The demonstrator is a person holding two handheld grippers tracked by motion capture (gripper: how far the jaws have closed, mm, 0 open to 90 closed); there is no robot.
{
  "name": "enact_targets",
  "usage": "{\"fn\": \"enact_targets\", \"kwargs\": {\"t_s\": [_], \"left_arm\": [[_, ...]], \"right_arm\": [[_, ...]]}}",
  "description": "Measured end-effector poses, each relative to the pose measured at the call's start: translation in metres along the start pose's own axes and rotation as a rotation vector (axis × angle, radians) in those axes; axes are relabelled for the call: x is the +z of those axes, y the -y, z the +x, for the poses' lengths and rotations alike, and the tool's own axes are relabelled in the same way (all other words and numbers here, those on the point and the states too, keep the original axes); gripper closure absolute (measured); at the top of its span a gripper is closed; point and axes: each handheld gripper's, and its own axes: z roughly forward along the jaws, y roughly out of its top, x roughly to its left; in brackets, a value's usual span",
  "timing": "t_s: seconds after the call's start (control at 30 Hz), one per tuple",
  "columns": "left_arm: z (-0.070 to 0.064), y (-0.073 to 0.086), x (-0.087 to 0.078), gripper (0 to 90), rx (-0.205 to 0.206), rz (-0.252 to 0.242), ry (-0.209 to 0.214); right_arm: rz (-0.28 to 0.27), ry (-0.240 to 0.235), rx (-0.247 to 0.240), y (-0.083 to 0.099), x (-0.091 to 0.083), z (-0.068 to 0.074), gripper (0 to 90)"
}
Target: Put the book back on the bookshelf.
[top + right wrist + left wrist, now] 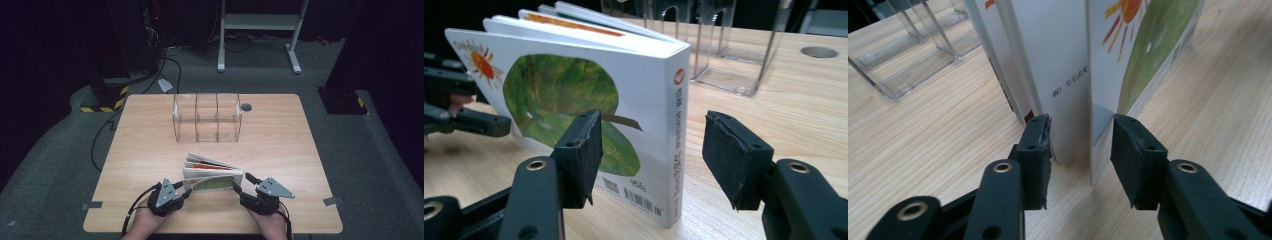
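Upright white picture book (212,179), pages fanned

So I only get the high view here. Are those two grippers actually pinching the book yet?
Observer: Not yet. The left gripper is open, with its jaws on either side of the book's edge.
Operator: And the other one?
Observer: The right gripper is open too, with the spine between its jaws.
Operator: What's on the cover?
Observer: A green shape, an orange sun and a barcode low by the spine.
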Motion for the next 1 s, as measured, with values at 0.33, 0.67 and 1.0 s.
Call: {"fn": "enact_targets", "kwargs": {"t_s": [0.33, 0.67, 1.0], "left_arm": [[0.003, 0.007, -0.006, 52.6, -0.004, 0.018, -0.06], [0.015, 0.016, -0.012, 49.2, -0.072, 0.063, -0.11], [0.045, 0.033, -0.015, 46.6, -0.187, 0.178, -0.247]], "right_arm": [[-0.01, -0.027, -0.054, -0.003, 0.011, -0.002, 31.7], [0.007, -0.044, -0.037, -0.014, 0.018, -0.003, 22.2], [-0.026, -0.045, -0.081, -0.02, 0.022, 0.001, 34.3]]}}
